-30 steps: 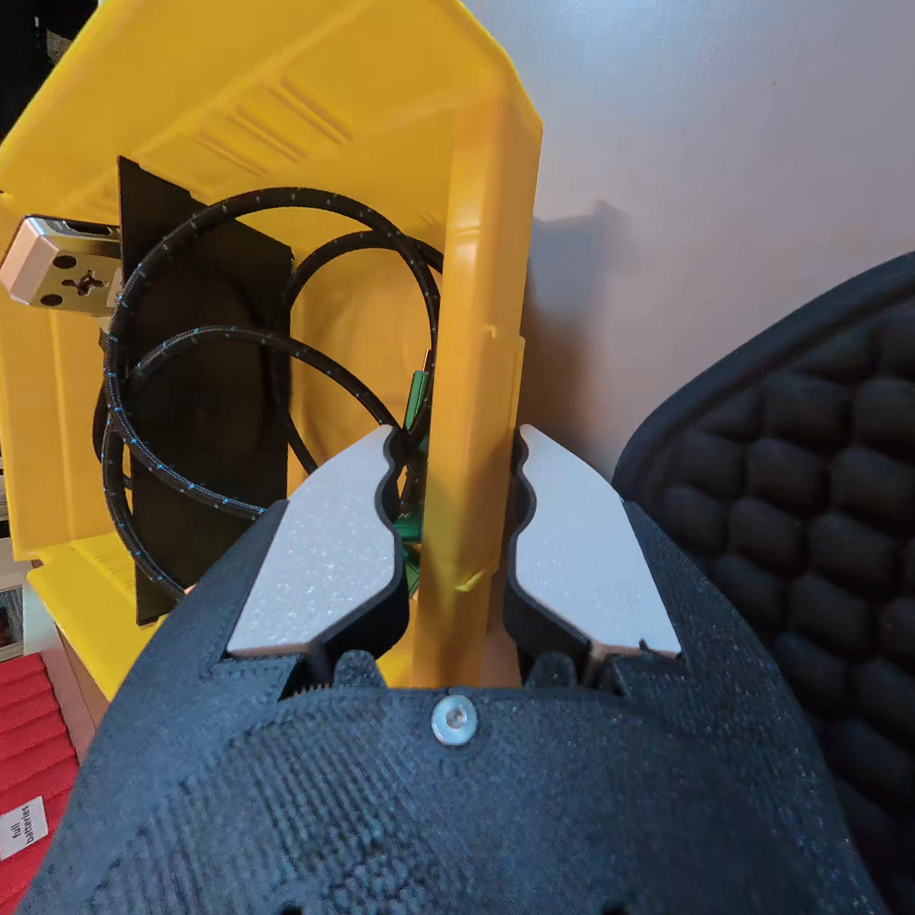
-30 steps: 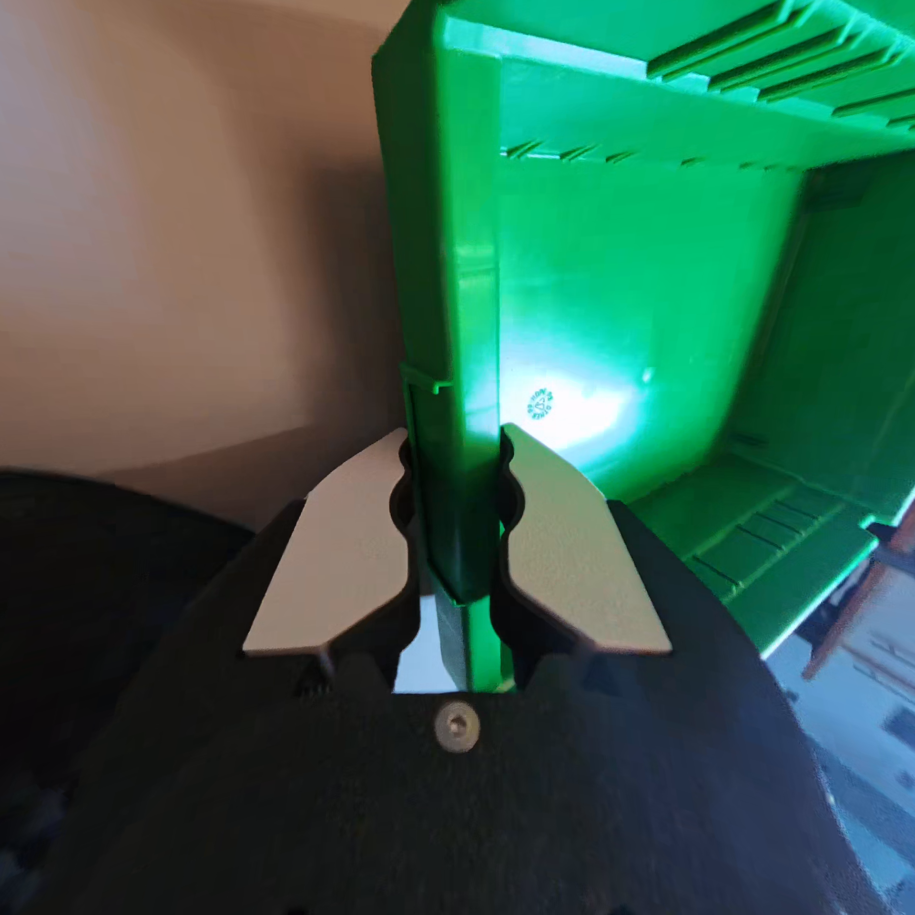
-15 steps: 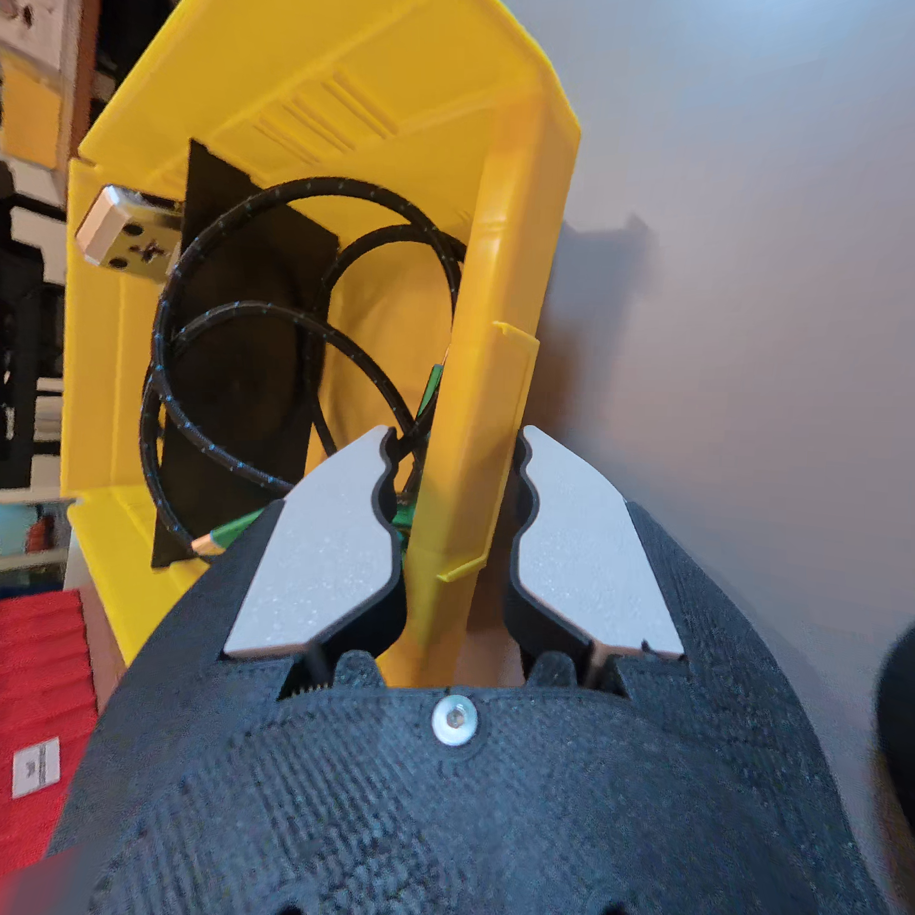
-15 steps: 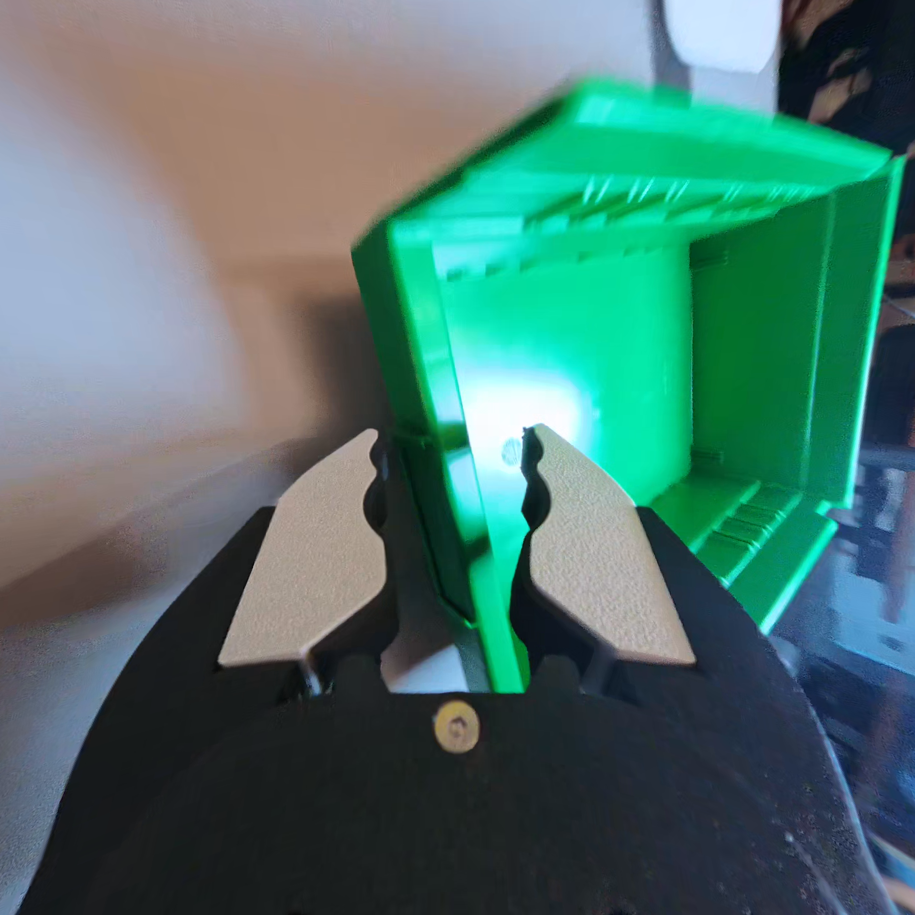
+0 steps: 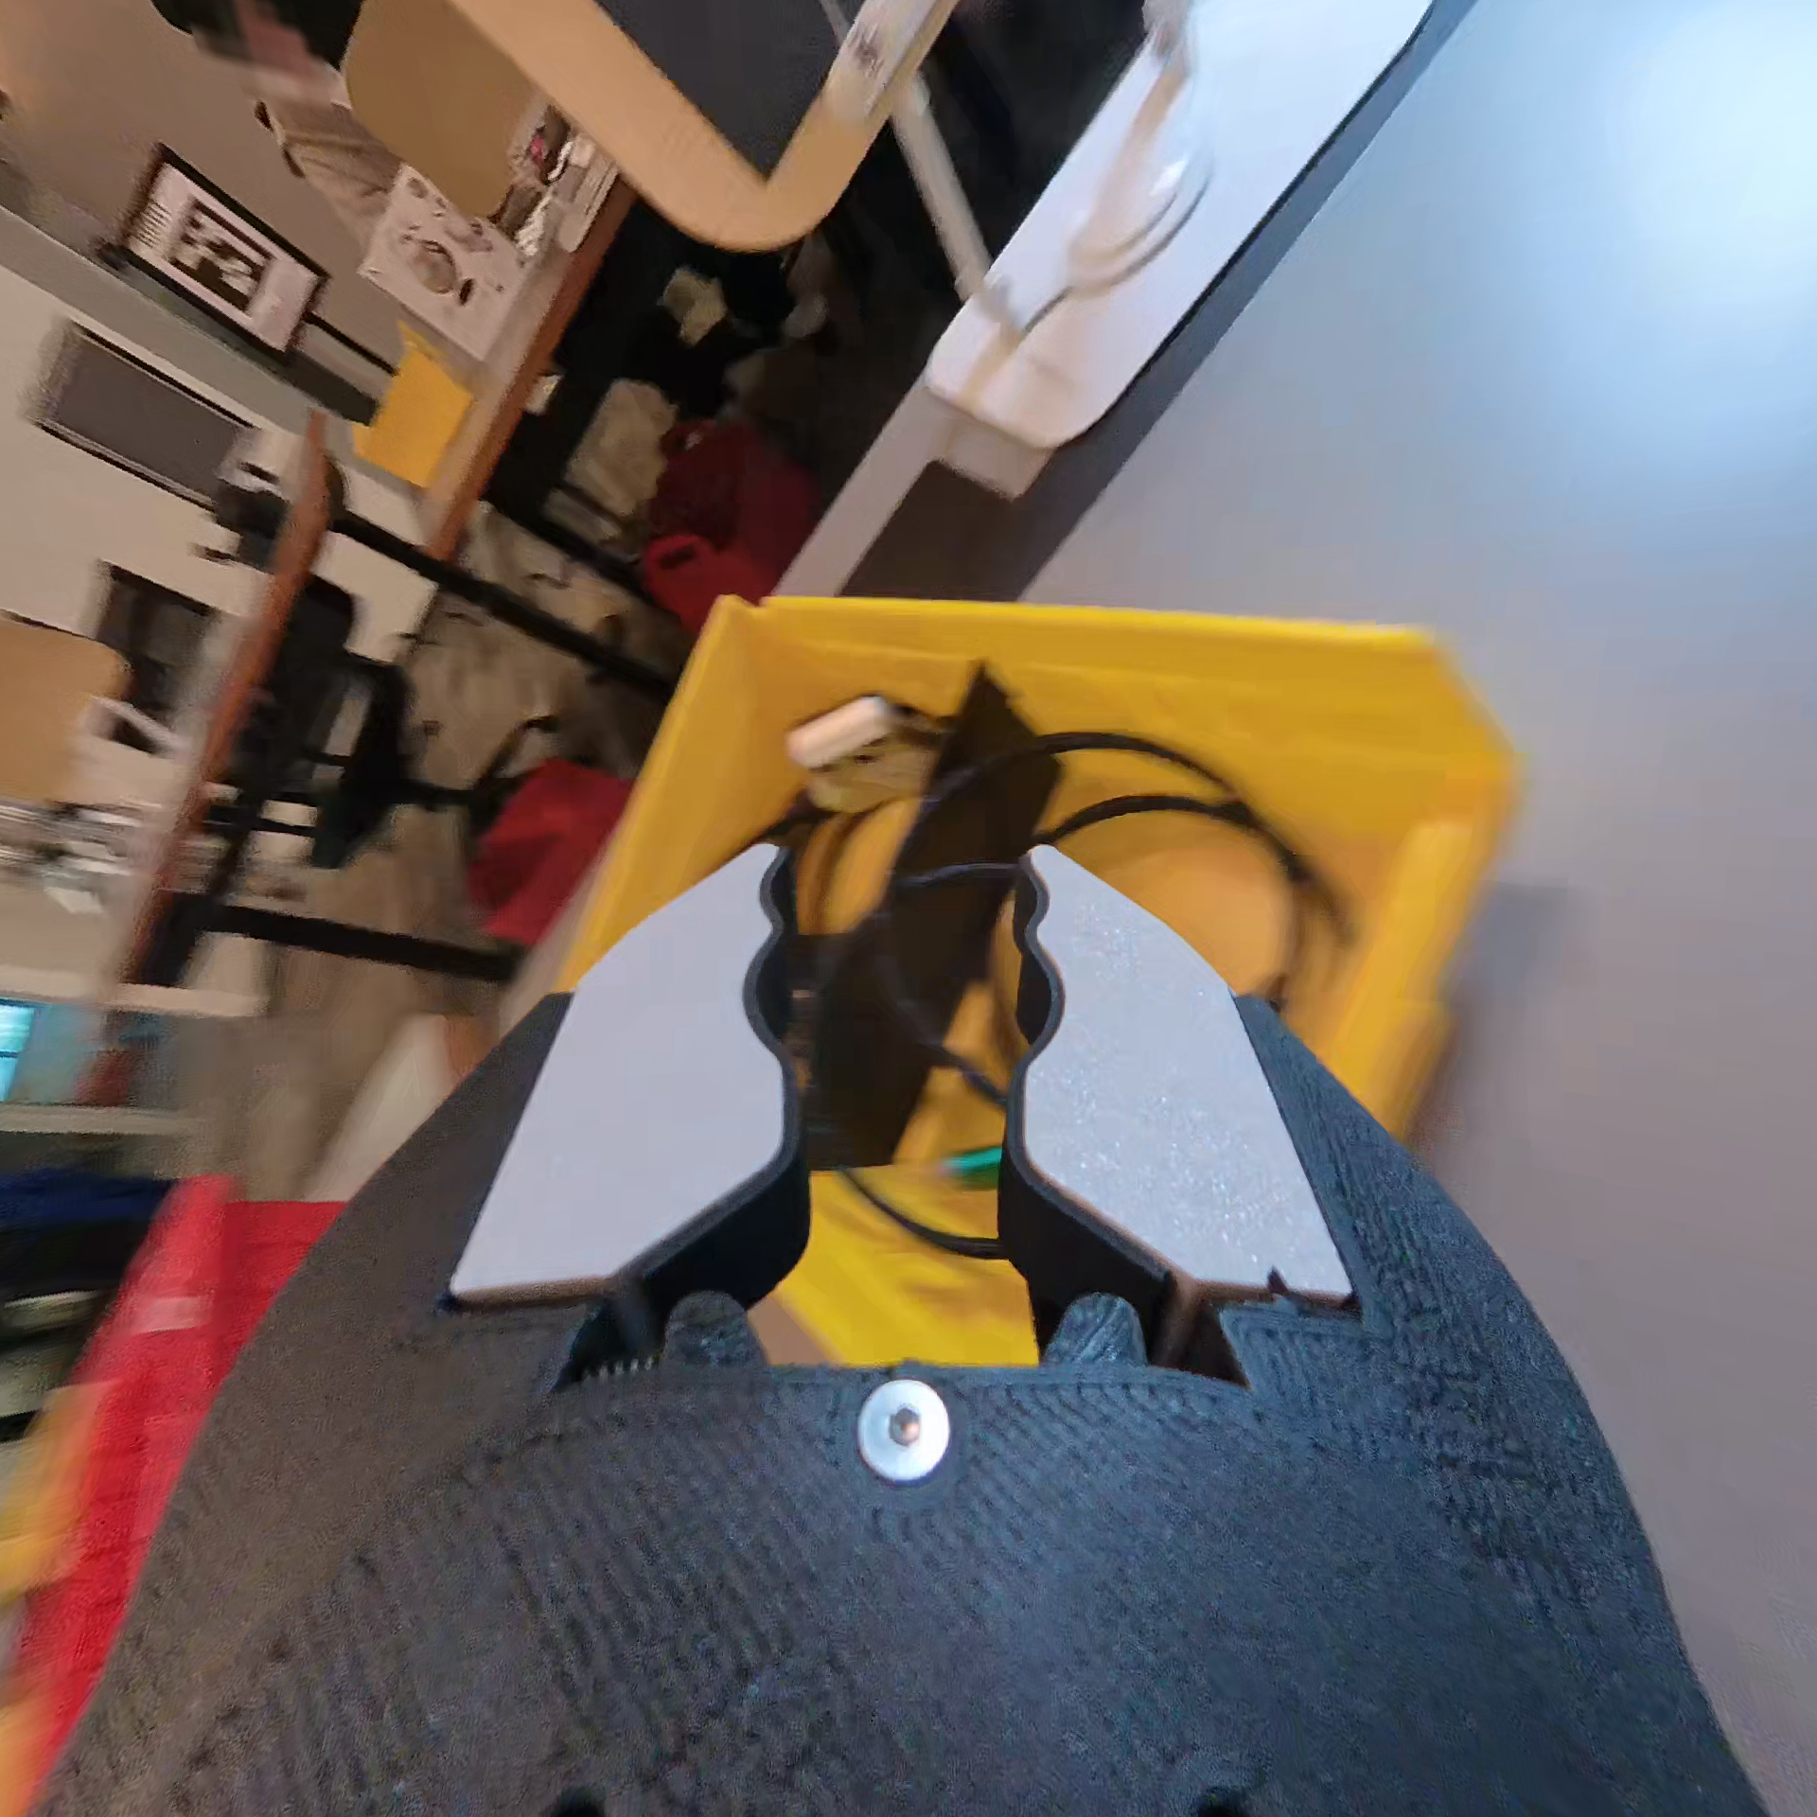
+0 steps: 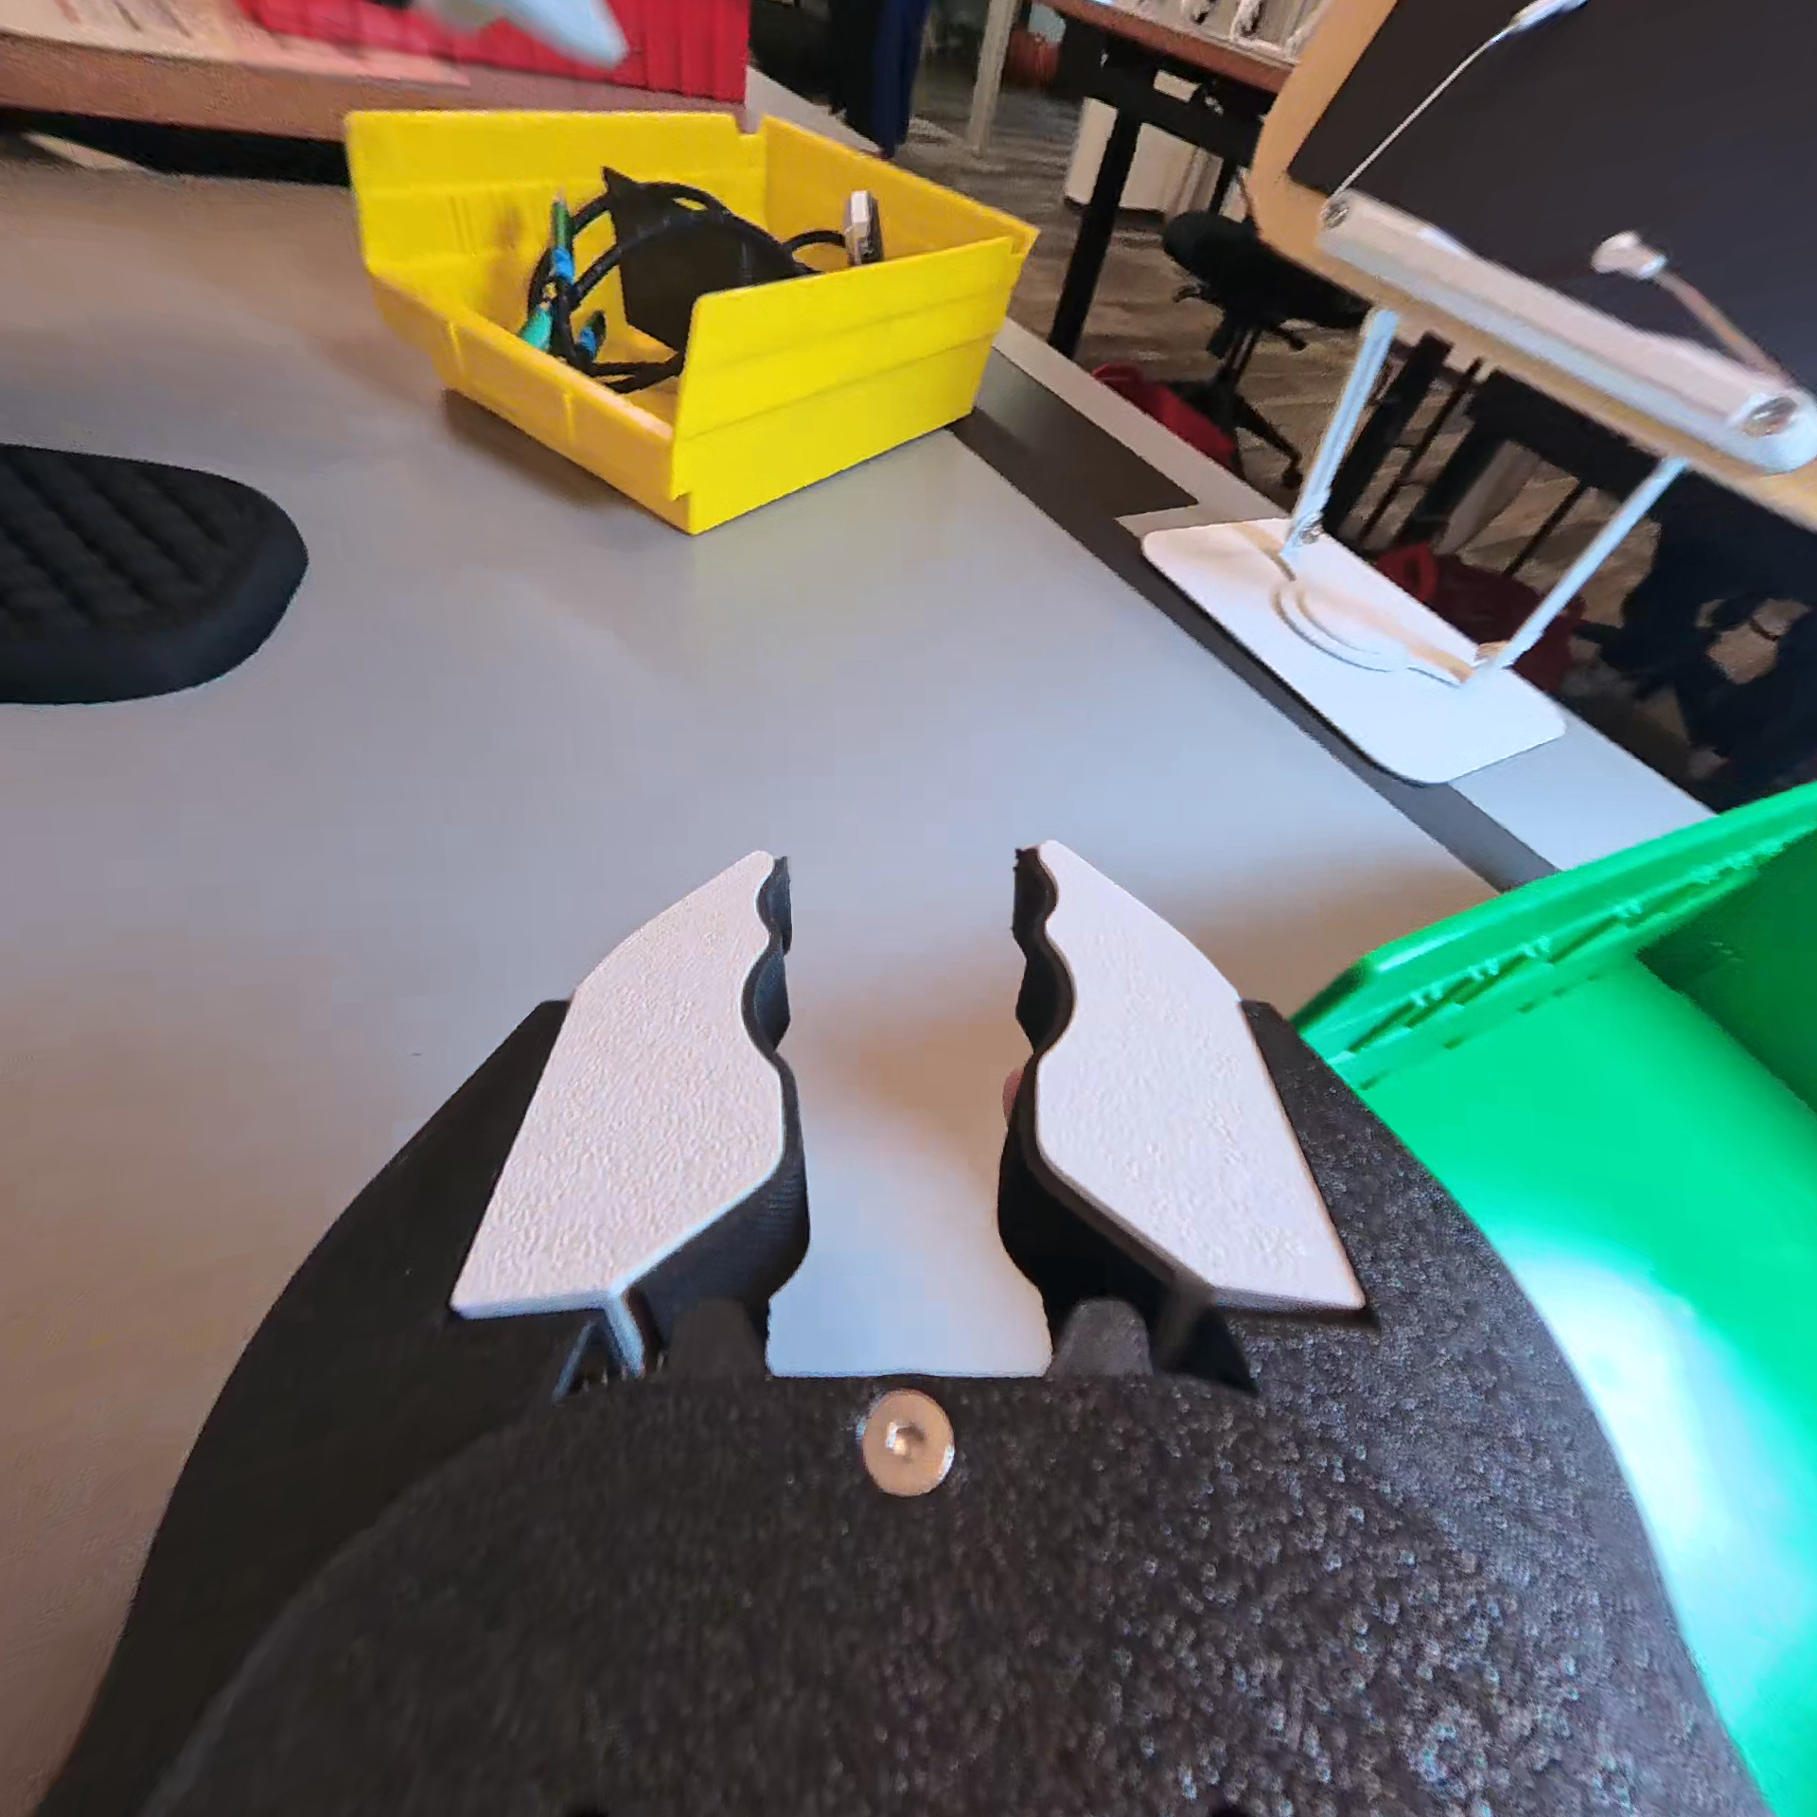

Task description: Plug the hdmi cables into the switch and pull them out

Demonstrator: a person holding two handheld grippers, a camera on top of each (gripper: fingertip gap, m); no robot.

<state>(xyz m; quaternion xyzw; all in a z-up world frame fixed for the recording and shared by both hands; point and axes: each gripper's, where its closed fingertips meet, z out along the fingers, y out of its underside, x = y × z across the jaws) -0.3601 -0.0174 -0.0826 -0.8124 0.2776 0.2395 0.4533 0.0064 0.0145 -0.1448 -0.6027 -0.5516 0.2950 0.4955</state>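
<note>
A yellow bin (image 5: 1131,644) holds coiled black HDMI cables (image 5: 1180,816), a small silver switch (image 5: 846,737) and a flat black piece (image 5: 993,777). My left gripper (image 5: 900,875) is open and empty, held just in front of the bin's open side; this view is blurred. In the right wrist view the yellow bin (image 6: 816,374) stands at the far side of the grey table (image 6: 590,737), with the cables (image 6: 629,256) and the switch (image 6: 858,224) inside. My right gripper (image 6: 900,865) is open and empty above the table.
A green bin (image 6: 1573,1131) lies close on the right of my right gripper. A black padded cushion (image 6: 118,570) lies at the left. A white stand (image 6: 1377,669) holding a tilted board sits at the table's right edge; its base shows in the left wrist view (image 5: 1032,383). About 40 cm separates my left fingertips from my right.
Both grippers have opened and let go of the bin walls. The left one pulled back from the yellow bin; the right one swung left, leaving the green bin at its right.
</note>
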